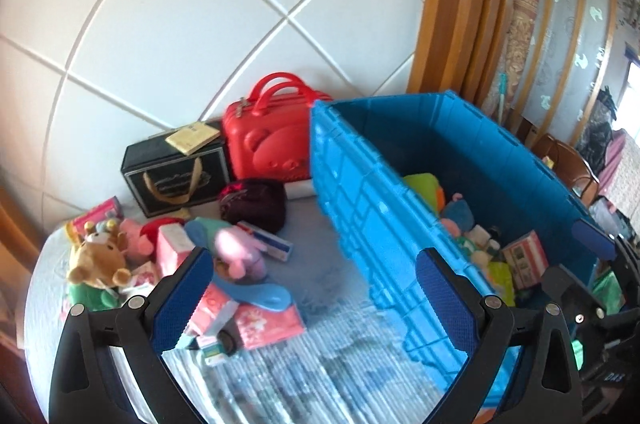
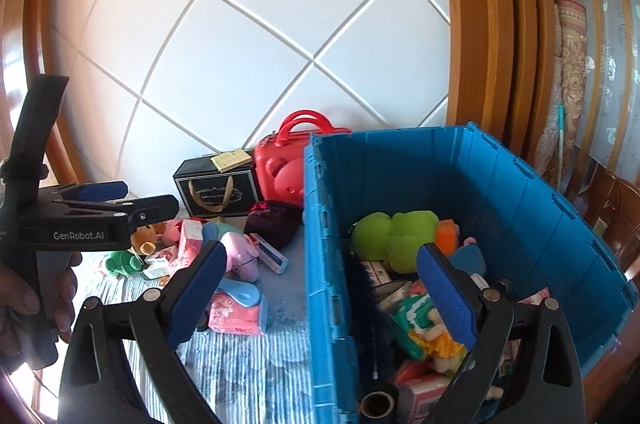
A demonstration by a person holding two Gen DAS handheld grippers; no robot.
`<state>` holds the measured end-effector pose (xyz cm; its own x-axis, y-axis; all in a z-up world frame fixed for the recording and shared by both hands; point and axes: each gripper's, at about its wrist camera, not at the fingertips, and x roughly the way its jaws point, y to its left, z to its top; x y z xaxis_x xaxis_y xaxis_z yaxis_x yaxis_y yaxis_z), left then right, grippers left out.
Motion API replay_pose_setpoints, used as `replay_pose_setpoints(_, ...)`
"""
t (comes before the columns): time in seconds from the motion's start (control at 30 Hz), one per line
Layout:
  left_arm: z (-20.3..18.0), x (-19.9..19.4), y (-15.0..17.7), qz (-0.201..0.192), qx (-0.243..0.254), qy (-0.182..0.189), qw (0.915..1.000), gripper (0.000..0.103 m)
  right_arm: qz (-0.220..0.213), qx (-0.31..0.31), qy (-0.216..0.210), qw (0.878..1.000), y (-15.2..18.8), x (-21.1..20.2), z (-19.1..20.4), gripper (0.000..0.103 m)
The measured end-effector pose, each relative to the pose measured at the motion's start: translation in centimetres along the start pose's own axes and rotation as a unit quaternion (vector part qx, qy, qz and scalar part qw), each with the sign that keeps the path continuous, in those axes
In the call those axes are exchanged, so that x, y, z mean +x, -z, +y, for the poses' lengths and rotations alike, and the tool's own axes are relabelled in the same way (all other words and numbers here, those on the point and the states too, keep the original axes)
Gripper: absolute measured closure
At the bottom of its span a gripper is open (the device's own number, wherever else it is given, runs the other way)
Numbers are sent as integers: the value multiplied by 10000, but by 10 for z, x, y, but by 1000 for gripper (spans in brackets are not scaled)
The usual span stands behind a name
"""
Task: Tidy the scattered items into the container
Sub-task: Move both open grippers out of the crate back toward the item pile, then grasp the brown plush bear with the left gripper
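On the striped mat by the bin, both grippers gape empty; the soft pink toy should squeeze easily around its middle.

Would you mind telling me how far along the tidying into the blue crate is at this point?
Partly done. The blue crate already holds a green plush and assorted boxes. Nothing is in hand: the left gripper and right gripper are both open and empty. Still outside on the mat: the pink plush, brown bear, blue brush and pink packets.
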<state>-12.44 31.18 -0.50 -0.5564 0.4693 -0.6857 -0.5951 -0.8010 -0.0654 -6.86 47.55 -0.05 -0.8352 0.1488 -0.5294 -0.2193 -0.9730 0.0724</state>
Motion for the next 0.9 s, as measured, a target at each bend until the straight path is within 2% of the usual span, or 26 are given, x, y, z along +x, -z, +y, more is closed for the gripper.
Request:
replay_pose_setpoints(0.23, 109, -7, 48, 238, -615, -600, 9960, 1, 260, -370, -518, 9976, 21, 41, 78, 6)
replay_pose_setpoints(0.43, 193, -4, 95, 535, -1102, -1059, 9868, 1, 671, -709, -948, 9907, 58, 88, 146, 6)
replay_pose_setpoints(0.57, 240, 5, 117, 718, -1242, -1256, 9816, 1, 980, -849, -1088, 9856, 87, 128, 187, 6)
replay_pose_setpoints(0.73, 292, 32, 129, 805, -1311, -1348, 9789, 1, 1319, -972, -1032, 9811, 123, 174, 225, 6)
replay_pose_setpoints(0.9, 339, 76, 129, 796, -1303, -1370, 9787, 1, 1644, -847, -881, 9788, 150, 207, 240, 6)
